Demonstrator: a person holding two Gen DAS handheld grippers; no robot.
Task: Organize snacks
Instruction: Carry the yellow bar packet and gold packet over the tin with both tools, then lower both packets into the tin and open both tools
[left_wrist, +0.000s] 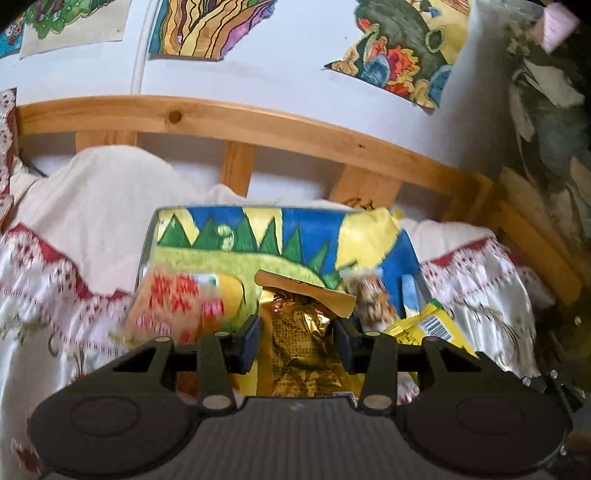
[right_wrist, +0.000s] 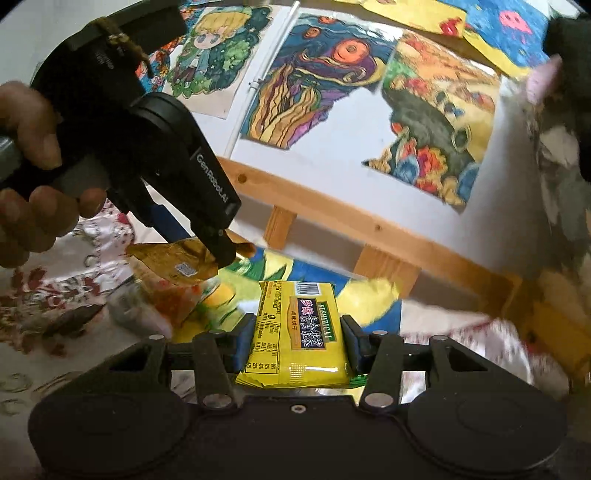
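The gold snack packet (left_wrist: 300, 345) is crinkled metallic foil, shiny, with a matt tan paper-like flap at its top. The yellow snack pack (right_wrist: 295, 332) is smooth glossy plastic film that catches highlights along its near edge. Both sit between blue pads (left_wrist: 248, 343) on matt black plastic fingers with small bright metal pins. The bedspread (left_wrist: 81, 229) is satiny cloth with a soft sheen and red embroidered trim. The bed rail (left_wrist: 229, 122) on the far side is pale, knotty, smooth-finished wood. The drawings (right_wrist: 432, 122) on the wall are matt paper.
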